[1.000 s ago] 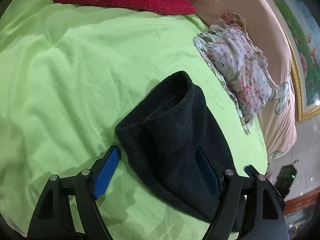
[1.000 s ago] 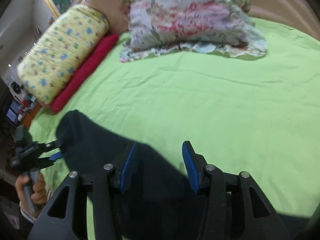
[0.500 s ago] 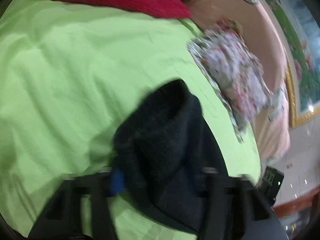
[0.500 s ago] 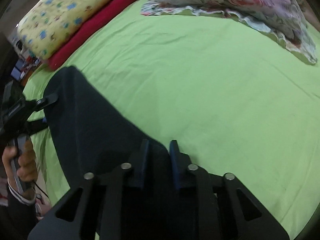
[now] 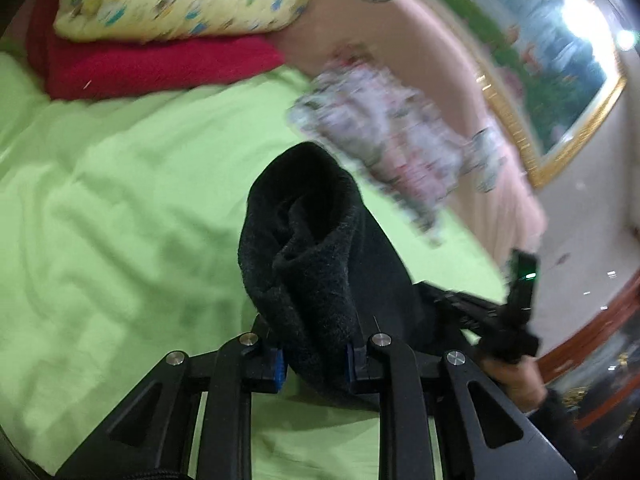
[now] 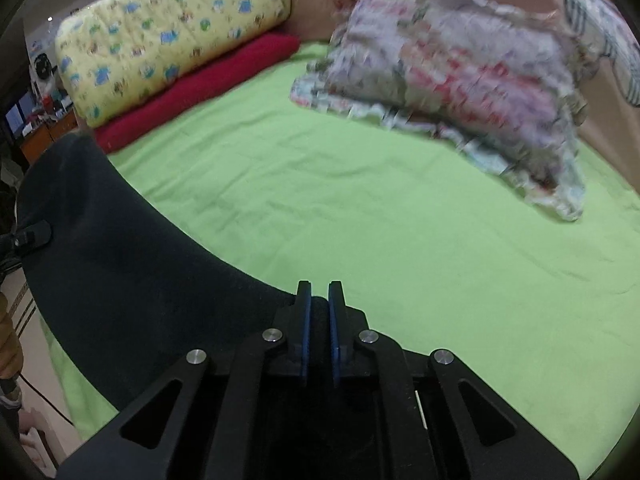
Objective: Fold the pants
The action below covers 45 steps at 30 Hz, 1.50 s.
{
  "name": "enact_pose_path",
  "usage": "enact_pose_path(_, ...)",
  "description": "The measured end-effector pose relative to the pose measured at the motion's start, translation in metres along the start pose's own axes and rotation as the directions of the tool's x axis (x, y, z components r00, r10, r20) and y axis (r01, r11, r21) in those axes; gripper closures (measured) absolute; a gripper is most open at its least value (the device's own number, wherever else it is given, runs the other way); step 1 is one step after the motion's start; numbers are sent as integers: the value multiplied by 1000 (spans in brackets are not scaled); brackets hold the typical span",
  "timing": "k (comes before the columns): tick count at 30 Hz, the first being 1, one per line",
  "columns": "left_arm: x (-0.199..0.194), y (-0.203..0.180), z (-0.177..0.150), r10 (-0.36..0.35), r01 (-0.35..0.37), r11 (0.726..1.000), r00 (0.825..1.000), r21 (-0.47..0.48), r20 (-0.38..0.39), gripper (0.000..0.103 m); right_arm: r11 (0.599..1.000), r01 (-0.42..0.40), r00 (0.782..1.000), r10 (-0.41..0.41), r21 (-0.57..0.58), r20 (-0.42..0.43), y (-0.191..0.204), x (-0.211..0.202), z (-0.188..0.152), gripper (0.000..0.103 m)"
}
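Left tongs [image 5: 316, 360] just closed, clamped on pants [image 5: 316, 264]; right tongs [image 6: 319, 328] just closed, clamped on far end. Pants stretched over bed [image 6: 400, 240], likely for fold.

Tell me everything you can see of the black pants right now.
The black pants look like thick, fuzzy fleece, dark all over. They are bunched, not flat: in the left wrist view one end rises in a rumpled hump between the pads of the left tool, which has just closed on it. In the right wrist view the cloth sweeps in a curved band over the green sheet to the right tool, which is clamped on a thin fold. No seams or waistband can be made out.
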State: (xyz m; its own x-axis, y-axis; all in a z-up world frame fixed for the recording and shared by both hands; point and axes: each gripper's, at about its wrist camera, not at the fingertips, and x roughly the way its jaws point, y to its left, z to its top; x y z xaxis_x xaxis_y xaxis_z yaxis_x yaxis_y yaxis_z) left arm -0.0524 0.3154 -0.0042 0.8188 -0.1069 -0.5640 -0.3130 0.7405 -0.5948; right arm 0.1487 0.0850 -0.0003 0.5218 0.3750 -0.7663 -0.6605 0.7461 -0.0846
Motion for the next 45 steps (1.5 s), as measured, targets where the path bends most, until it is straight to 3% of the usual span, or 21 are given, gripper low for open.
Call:
enact_pose_path(3, 22, 16, -2, 116, -115, 993, 992, 29, -41, 79, 999, 35, 999, -35, 4, -22, 2, 25, -10, 92)
enact_pose_path(5, 23, 20, -3, 151, -149, 988, 987, 35, -48, 62, 998, 46, 999, -46, 36, 4, -2, 23, -14, 88)
enact_pose_path(6, 16, 20, -2, 178, -177, 983, 984, 38, -24, 58, 998, 40, 999, -42, 54, 28, -4, 17, -16, 86)
enact_pose_path(8, 0, 18, -1, 243, -245, 968, 969, 51, 43, 35, 994, 62, 994, -70, 88, 80, -10, -2, -19, 86)
enact_pose_path(10, -20, 19, -1, 277, -282, 959, 955, 32, 103, 33, 989, 82, 986, -99, 125, 131, -17, -27, -25, 85)
enact_pose_path(11, -28, 20, 0, 270, -273, 962, 956, 15, 117, 33, 986, 74, 982, -98, 151, 160, -21, -41, -30, 84)
enact_pose_path(13, -38, 19, 1, 254, -255, 967, 959, -12, 122, 32, 978, 51, 976, -92, 202, 196, -28, -68, -45, 66)
enact_pose_path(15, -43, 14, -2, 231, -232, 973, 966, -10, 116, 31, 969, 45, 968, -102, 243, 228, -33, -89, -60, 56)
enact_pose_path(21, -37, -19, -11, 183, -185, 982, 981, 22, 69, 22, 942, 41, 961, -129, 333, 245, -47, -131, -106, 56)
enact_pose_path(31, 3, -83, -40, 105, -98, 989, 993, 111, -57, 22, 868, 47, 959, -178, 495, 221, -76, -165, -175, 56)
enact_pose_path(45, 63, -189, -93, 27, 46, 958, 968, 285, -248, 21, 773, 83, 934, -280, 629, 222, -104, -212, -251, 55)
